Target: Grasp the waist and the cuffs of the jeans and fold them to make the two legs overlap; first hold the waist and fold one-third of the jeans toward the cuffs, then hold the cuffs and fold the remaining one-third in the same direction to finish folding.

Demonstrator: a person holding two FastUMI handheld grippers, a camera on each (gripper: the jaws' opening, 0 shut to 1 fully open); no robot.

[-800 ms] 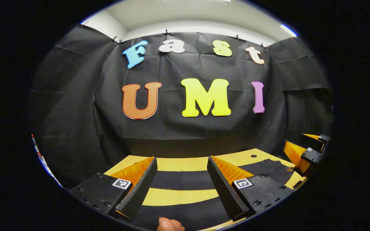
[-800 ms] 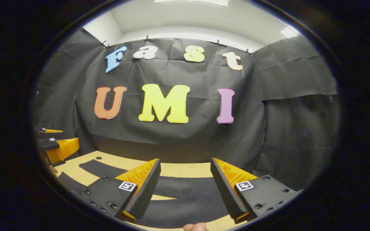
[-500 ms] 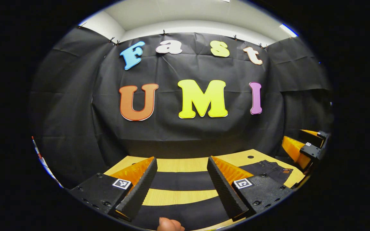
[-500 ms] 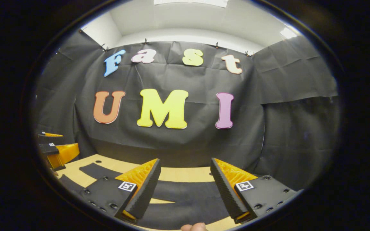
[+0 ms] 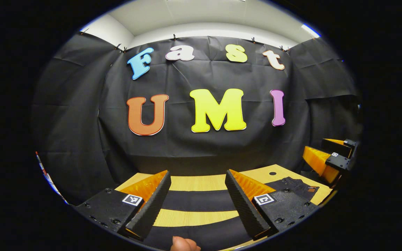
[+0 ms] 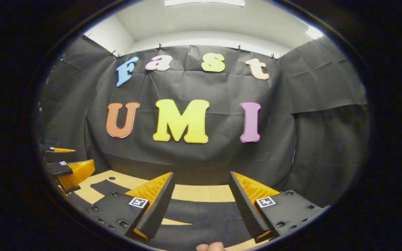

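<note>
Two hand-held grippers hover above the surface (image 5: 201, 182), and both have tipped back a touch since a moment ago, so less wood shows. No grasp yet; I'd call this lining up for the first fold. The left hand-held gripper (image 5: 197, 200) is wide apart and empty over the dark jeans (image 5: 194, 200), legs still separate. The right hand-held gripper (image 6: 201, 204) is equally spread, holding nothing, jeans just below.

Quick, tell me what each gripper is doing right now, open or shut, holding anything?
Left gripper: open, holding nothing, above the jeans.
Right gripper: open, holding nothing, above the jeans.
</note>
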